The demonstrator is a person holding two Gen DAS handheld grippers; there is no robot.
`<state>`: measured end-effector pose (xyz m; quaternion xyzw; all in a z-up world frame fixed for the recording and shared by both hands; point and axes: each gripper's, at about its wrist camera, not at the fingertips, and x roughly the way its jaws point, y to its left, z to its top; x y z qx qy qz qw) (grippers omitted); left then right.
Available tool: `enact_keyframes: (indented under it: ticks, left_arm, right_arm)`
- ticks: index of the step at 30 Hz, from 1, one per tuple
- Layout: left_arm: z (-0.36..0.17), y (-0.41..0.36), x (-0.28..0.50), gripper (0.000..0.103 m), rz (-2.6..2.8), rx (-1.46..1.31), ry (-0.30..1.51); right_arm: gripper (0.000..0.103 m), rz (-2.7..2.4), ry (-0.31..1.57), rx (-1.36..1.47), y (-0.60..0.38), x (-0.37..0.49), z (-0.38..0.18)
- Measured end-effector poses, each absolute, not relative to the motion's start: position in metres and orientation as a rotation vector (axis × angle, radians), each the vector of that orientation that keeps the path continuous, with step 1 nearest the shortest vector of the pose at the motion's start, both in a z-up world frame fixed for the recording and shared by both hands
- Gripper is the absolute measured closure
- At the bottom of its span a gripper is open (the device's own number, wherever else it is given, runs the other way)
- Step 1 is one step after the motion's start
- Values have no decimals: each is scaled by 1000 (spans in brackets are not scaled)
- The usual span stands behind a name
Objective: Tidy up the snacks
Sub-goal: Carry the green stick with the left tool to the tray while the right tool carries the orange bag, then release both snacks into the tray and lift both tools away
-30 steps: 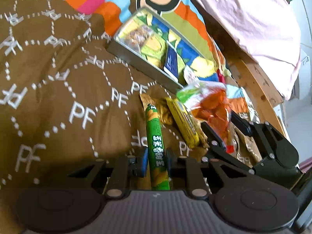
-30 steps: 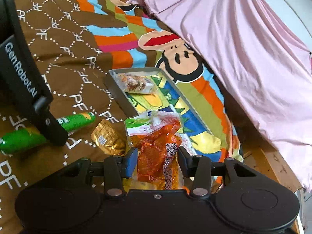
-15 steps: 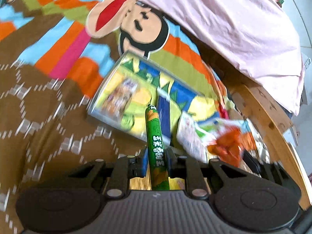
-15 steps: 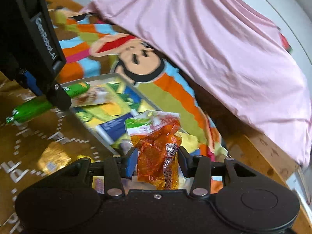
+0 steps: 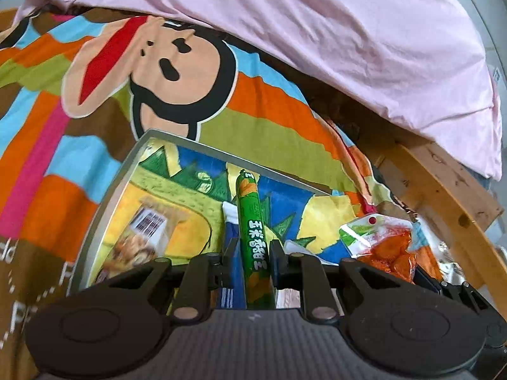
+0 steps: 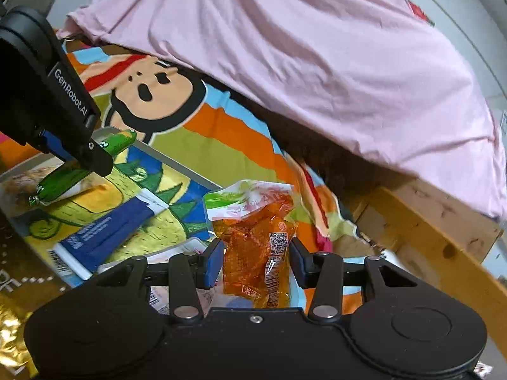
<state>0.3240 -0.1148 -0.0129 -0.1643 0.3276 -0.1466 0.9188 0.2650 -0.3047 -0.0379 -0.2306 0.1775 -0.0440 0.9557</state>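
My left gripper (image 5: 252,261) is shut on a green corn sausage stick (image 5: 250,221), which juts forward over the grey-rimmed tray (image 5: 101,209). In the tray lie a nut snack packet (image 5: 142,234) and a blue packet (image 5: 233,231). My right gripper (image 6: 255,261) is shut on an orange snack bag (image 6: 253,243) with a green-and-white top, held above the tray's near right corner. The right wrist view shows the left gripper (image 6: 63,95) at upper left with the green stick (image 6: 117,141) over the tray (image 6: 177,161). The orange bag (image 5: 389,250) shows at lower right in the left wrist view.
A striped cartoon blanket (image 5: 190,72) covers the bed, with a pink sheet (image 6: 285,63) bunched behind the tray. A wooden bed frame (image 6: 427,237) runs along the right. A gold packet (image 6: 12,316) lies on the brown part at lower left.
Both grippers have carried their snacks from the brown part of the blanket toward the tray. The green stick now hangs over the tray, and the orange bag is beside its corner.
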Motion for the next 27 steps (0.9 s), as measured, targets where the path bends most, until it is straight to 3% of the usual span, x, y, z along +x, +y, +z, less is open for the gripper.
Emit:
enact_keyframes:
  ticks: [15, 27]
  left_arm:
    - [-35, -175, 354, 84, -316, -197, 761]
    - [-47, -181, 360, 84, -278, -190, 825]
  right_arm:
    - [56, -31, 519, -361, -317, 303, -69]
    - [50, -32, 550, -364, -315, 302, -74]
